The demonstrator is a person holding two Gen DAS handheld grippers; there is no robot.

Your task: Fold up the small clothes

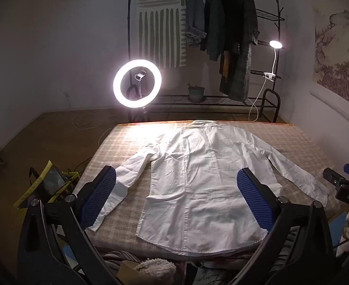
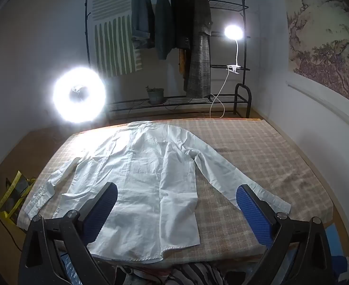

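A white long-sleeved shirt [image 1: 198, 178] lies flat on the checked table cover [image 1: 293, 137], collar at the far edge, hem near me, both sleeves spread out. My left gripper [image 1: 176, 194] hovers open above the hem side, its blue pads wide apart and nothing between them. In the right wrist view the same shirt [image 2: 139, 178] fills the left half of the table. My right gripper [image 2: 176, 211] is open over the shirt's lower right part, with the right sleeve [image 2: 233, 178] running toward its right pad. The right gripper's black body [image 1: 343, 185] shows at the edge of the left wrist view.
A bright ring light [image 1: 137, 83] stands past the table's far left corner. Behind it is a clothes rack [image 1: 222, 35] with hanging jackets and a clip lamp [image 1: 275, 45]. A yellow-edged bag [image 1: 46, 185] sits on the floor at left. More clothes [image 1: 155, 268] are piled below the near edge.
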